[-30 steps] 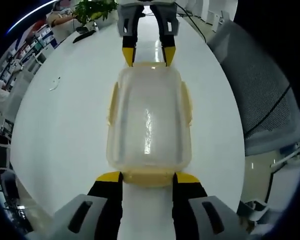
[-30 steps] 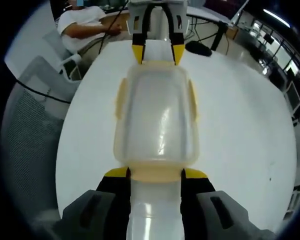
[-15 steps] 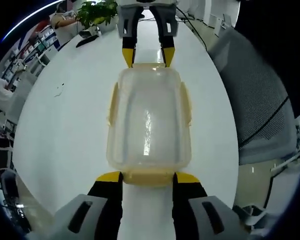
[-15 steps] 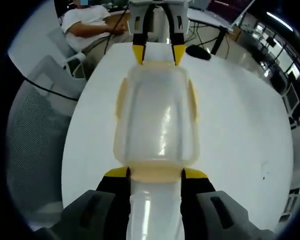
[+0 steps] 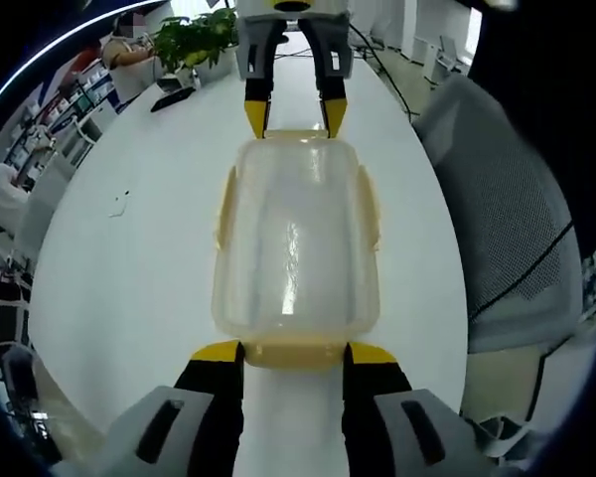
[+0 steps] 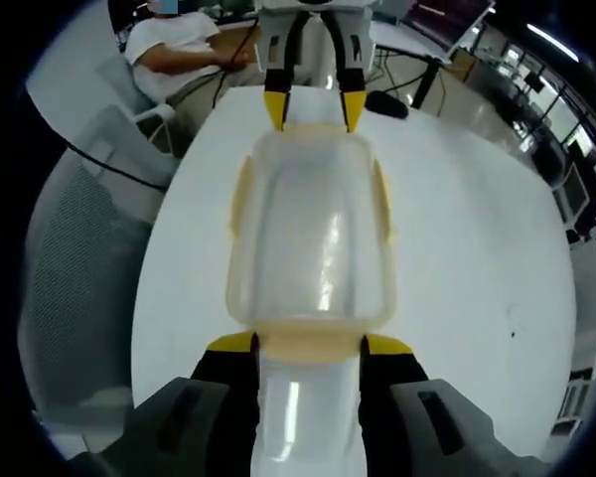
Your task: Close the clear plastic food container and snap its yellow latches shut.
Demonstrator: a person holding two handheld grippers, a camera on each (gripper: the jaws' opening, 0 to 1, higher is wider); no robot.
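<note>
Over the last second the box (image 5: 296,246) keeps its place between the left gripper (image 5: 294,352) and right gripper (image 6: 308,344), each wide astride an end latch, while the desk (image 5: 139,258) slides beneath, so it looks lifted and carried, latches seemingly down.

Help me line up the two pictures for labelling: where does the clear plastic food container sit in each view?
Left gripper view: the clear plastic food container fills the centre, between the left gripper below and the right gripper above.
Right gripper view: container centred again, right gripper below, left gripper above.
Shared landmark: the white table beneath it.
</note>
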